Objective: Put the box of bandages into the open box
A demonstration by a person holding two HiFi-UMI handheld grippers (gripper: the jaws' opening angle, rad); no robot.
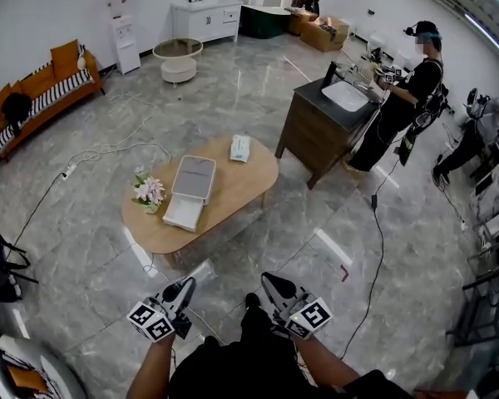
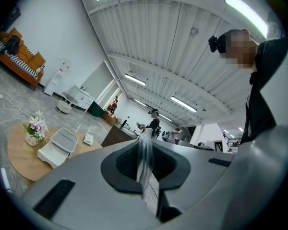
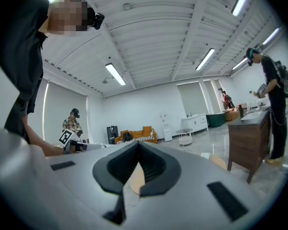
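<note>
Head view: my left gripper and right gripper are both pressed together, away from the table. The bandage box lies there, near the open box.

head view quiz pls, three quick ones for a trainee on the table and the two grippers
1. True or false: the box of bandages already lies inside the open box.
2. What stands at the left end of the table, beside the open box? A a mug; B a vase of flowers; C a laptop.
3. Which holds something: the left gripper, the right gripper, or neither?

Key
1. False: it lies on the table top, apart from the open box.
2. B.
3. Neither: both are shut with nothing between the jaws, and both are short of the table.
</note>
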